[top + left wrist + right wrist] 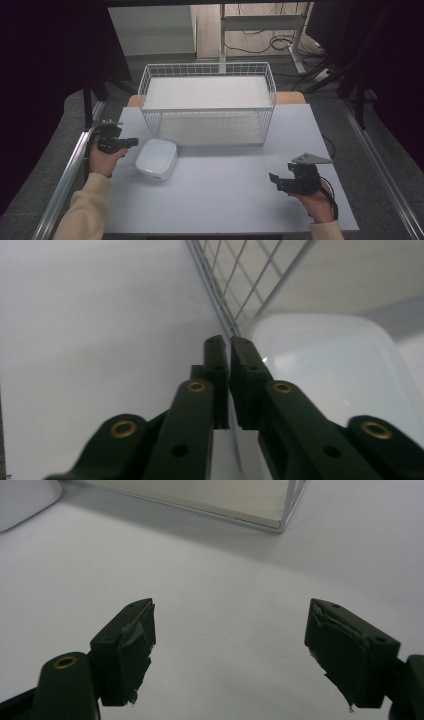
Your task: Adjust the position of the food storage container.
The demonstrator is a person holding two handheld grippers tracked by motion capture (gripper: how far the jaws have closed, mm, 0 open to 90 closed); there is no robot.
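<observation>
Left claw (131, 142), jaws together, nears white box (156, 158) beside wire basket (207, 102).

We count 1 white wire basket (207, 102), 1 white lidded container (156, 158), 1 table (225, 200), 2 grippers: left (131, 142), right (274, 180).
</observation>
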